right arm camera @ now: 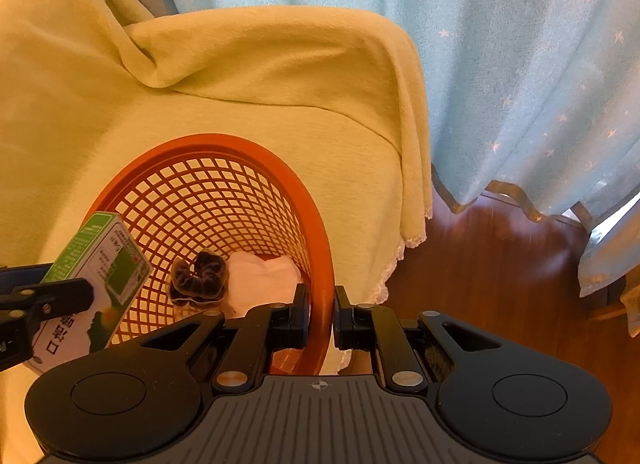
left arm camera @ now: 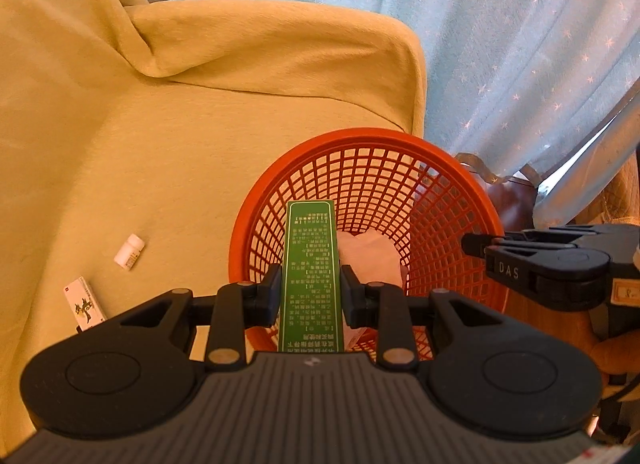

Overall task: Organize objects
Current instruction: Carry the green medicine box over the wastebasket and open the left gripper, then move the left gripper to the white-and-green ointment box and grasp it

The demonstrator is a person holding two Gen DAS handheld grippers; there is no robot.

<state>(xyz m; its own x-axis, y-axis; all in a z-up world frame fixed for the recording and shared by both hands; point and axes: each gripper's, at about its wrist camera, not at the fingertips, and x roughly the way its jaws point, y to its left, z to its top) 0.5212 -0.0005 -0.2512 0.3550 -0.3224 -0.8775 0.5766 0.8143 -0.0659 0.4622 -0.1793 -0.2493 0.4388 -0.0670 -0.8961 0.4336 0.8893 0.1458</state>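
While the left gripper (left arm camera: 310,288) clamps a green medicine box (left arm camera: 314,276) between its pads, that box hangs lengthwise over the near rim of the orange mesh basket (left arm camera: 452,160), pointing ahead into it. Right gripper (right arm camera: 321,316) pinches the basket's rim, one finger inside, one outside, on the basket's right side. Down in the basket, just ahead of the right gripper's inner finger, lies a white cloth (right arm camera: 262,276) with a dark scrunchie (right arm camera: 198,278) touching its left edge. Off to the left gripper's left, on the yellow blanket (left arm camera: 160,144), rest a small white bottle (left arm camera: 129,251) and, nearer, a white carton (left arm camera: 85,306), apart from each other.
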